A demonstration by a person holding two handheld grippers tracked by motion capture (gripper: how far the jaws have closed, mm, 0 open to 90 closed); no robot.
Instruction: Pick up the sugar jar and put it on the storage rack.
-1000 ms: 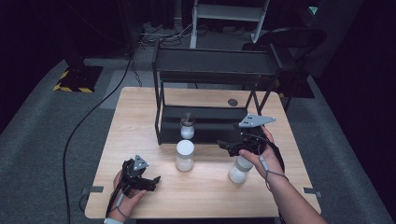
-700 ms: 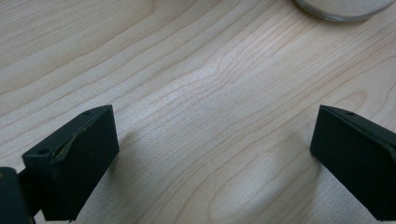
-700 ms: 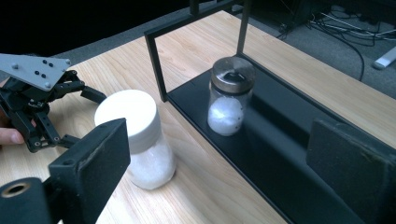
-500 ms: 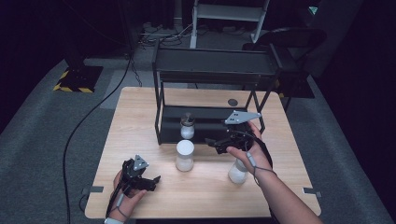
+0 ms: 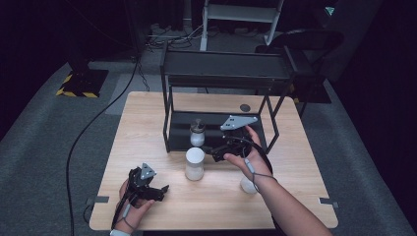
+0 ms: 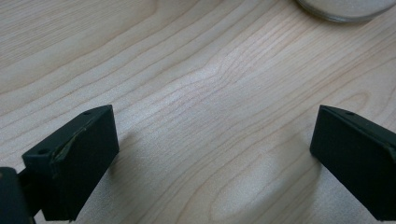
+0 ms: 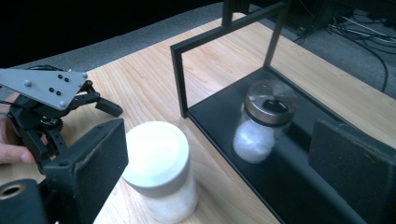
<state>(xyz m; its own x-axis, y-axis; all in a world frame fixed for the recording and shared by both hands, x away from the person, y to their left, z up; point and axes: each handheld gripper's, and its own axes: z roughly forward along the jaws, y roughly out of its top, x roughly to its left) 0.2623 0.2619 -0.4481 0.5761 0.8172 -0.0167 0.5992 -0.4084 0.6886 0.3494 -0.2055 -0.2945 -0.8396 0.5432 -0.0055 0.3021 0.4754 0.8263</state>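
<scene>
Jar [image 5: 194, 163]: white-lidded, upright on the surface [image 5: 147, 128], just before the rack [image 5: 221, 78]
Right hand-held gripper [image 5: 220, 151]: wide, empty, near jar
Left hand-held gripper [image 5: 156, 191]: wide, empty, low over surface

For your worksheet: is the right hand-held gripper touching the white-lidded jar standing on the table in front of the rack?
Apart. The right gripper view shows the right hand-held gripper open, with the white-lidded jar standing free beyond its jaws.

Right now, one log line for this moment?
right gripper: open, empty, near rack | left gripper: open, on table | jars: shelf, table front, by wrist
</scene>
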